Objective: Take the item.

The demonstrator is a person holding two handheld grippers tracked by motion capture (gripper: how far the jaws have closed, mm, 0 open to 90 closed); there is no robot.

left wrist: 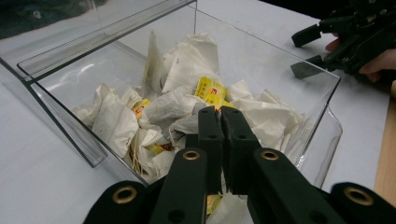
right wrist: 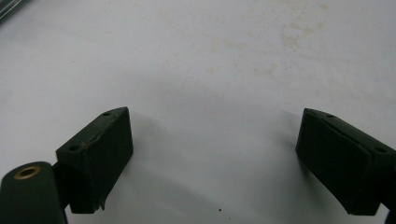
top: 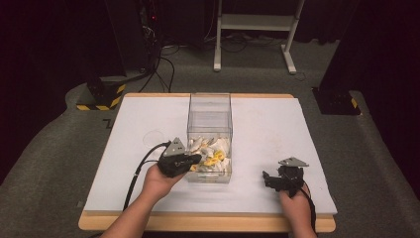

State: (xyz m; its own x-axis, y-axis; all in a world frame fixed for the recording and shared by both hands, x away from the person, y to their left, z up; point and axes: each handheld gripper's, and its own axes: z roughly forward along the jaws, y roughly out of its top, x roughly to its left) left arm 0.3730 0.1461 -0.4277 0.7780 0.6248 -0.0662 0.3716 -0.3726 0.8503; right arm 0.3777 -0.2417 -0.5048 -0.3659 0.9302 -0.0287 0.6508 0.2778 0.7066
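Note:
A clear plastic box (top: 209, 101) stands mid-table, its near half filled with several white tea bags (left wrist: 116, 121), some with yellow tags. My left gripper (top: 197, 159) reaches over the box's left wall into the pile. In the left gripper view its jaws are pressed together, and the left gripper (left wrist: 219, 109) pinches the lower edge of a yellow-tagged tea bag (left wrist: 210, 91). My right gripper (top: 271, 179) rests low over the white table surface right of the box, open with nothing between its fingers (right wrist: 100, 149). The right gripper (left wrist: 303, 52) also appears beyond the box.
The white mat (top: 267, 124) covers a wooden table whose edge (top: 208, 223) runs along the front. A faint clear round disc (top: 154, 136) lies left of the box. Behind the table are white frame legs (top: 289, 54), cables and a yellow-black striped base (top: 101, 96).

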